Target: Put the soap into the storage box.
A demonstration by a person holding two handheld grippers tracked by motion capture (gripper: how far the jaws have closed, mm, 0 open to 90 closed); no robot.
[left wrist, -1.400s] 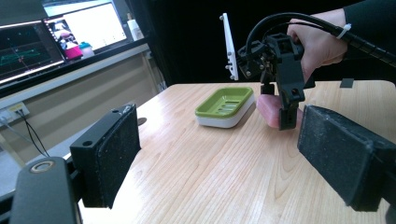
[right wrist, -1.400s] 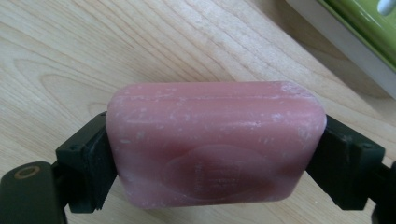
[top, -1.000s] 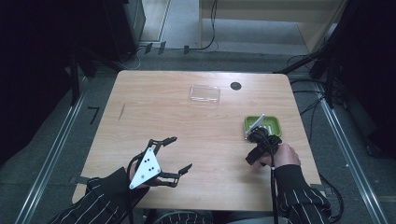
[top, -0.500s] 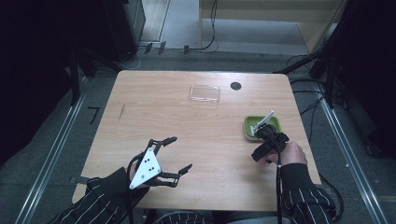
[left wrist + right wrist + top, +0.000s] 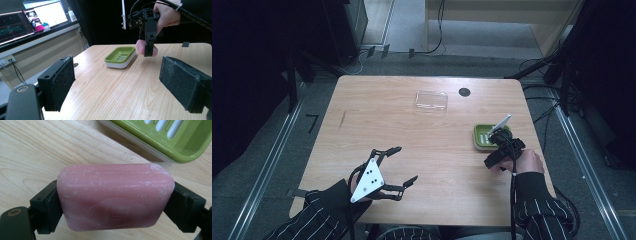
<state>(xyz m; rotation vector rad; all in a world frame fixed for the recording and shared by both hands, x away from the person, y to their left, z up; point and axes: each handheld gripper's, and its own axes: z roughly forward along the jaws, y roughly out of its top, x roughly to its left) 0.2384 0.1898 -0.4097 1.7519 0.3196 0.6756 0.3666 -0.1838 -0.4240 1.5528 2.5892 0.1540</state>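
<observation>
The left gripper (image 5: 398, 165) is resting at the 7 o'clock area of the table (image 5: 432, 150), its jaws standing wide apart with nothing between them. It is playing no part in the carry and is well apart from the work.

The right gripper (image 5: 498, 156) is working at the 4 o'clock area. Its jaws are clamped on the pink soap bar (image 5: 115, 197), gripping it across its two short ends, as the right gripper view is showing. In the left gripper view the soap bar (image 5: 142, 47) is hanging above the wood, just beside the green soap dish (image 5: 120, 57), not yet over it.

Likely faults from this position:

- Slip. The pads are pressing on rounded, smooth ends. If the grip is loosening or the hand is tilting, the bar is liable to squirt out and land on the table.
- Rim strike. The bar is travelling low. If it is not lifted above the dish rim before moving across, it is likely to push the light dish toward the 3 o'clock edge or tip it.
- Misfit. The bar is nearly as long as the dish. If it is released skewed, one end is likely to ride on the rim.

Farther off, at 12 o'clock, a clear plastic lid (image 5: 431, 101) is lying flat, clear of the path.
</observation>
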